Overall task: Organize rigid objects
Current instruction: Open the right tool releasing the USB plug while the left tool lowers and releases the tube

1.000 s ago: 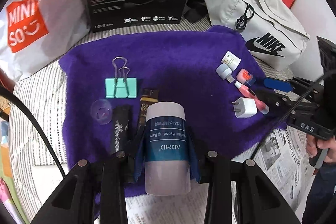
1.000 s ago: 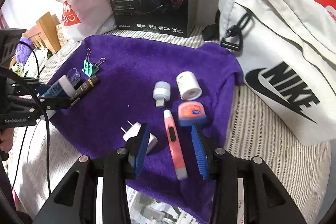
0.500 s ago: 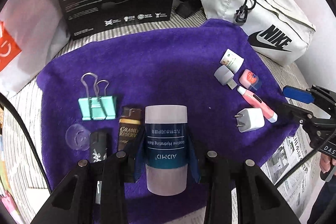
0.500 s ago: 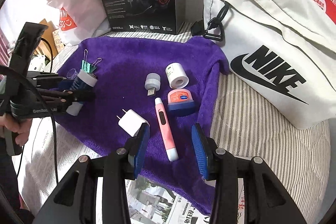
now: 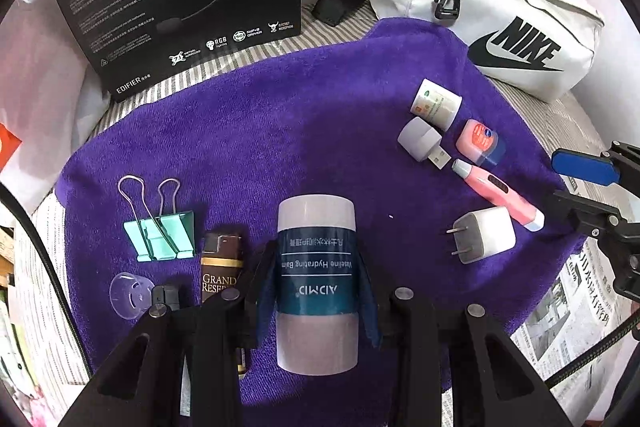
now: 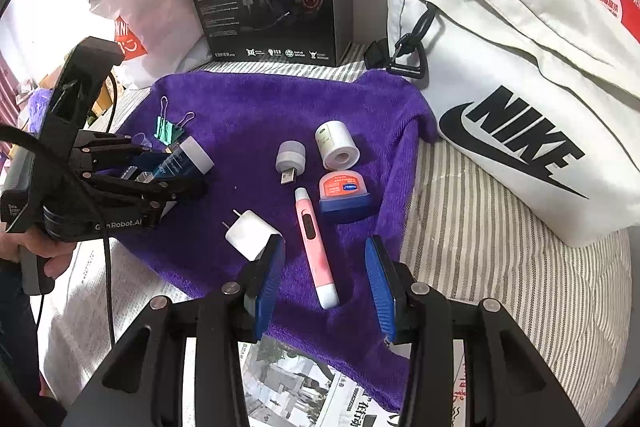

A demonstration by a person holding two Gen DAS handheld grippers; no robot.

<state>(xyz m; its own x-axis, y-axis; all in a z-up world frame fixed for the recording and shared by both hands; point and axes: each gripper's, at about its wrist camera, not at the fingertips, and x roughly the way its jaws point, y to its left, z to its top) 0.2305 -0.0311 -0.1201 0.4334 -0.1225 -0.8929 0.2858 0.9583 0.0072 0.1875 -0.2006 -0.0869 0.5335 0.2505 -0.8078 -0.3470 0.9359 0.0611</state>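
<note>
The left gripper [image 5: 316, 291], pointing steeply down, clamps a balm tube [image 5: 316, 267] by its blue label over the near part of the purple towel [image 5: 280, 131], just right of a brown tube [image 5: 220, 267] and a green binder clip [image 5: 162, 237]. The right gripper [image 6: 326, 283] also tilts down with jaws apart, holding nothing. The pink pen [image 6: 314, 247] lies on the towel between them, a white plug [image 6: 250, 233] just beside the left pad.

Two steep, close wrist views, shared purple towel [image 5: 280, 131] [image 6: 248, 115].
</note>
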